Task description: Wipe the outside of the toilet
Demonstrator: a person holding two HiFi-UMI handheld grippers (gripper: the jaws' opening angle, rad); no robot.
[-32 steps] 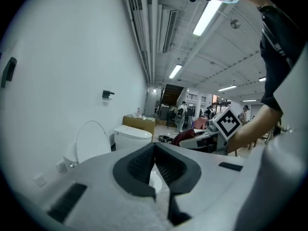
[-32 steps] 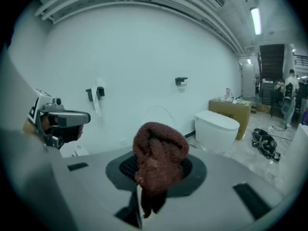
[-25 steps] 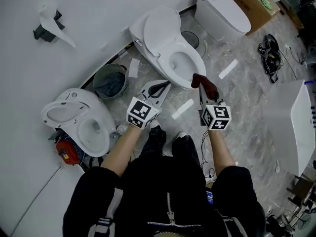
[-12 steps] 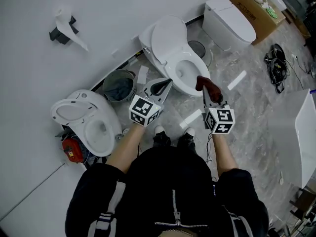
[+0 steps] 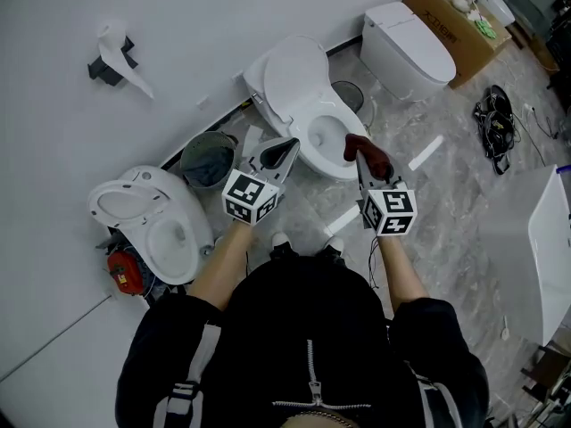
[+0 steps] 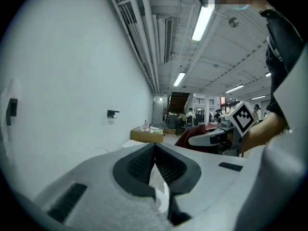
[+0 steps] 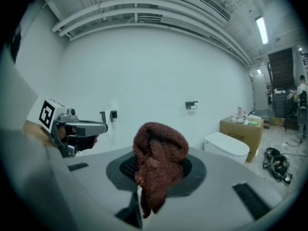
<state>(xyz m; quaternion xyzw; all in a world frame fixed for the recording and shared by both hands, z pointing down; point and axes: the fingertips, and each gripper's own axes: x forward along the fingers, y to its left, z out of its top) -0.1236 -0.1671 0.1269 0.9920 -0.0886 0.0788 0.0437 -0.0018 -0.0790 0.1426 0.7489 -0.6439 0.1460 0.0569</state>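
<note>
My right gripper is clamped on a reddish-brown knitted cloth. The cloth is bunched over the jaw tips so a soft wad leads and a tail hangs beneath (something to press against porcelain, I judge). My left gripper carries nothing, its jaws pressed together. I hold it level beside the right one, probably because one rag is enough for the job.

The white ceramic toilet with its lid raised stands at the far edge of the grey marbled floor, backed against the white wall. In the head view the cloth sits over the bowl's front rim and my left jaw tips lie at its left flank. I cannot tell whether the cloth touches. My right gripper view looks out at the wall rather than the bowl, so I judge I am poised above it, wiping not yet begun.
</note>
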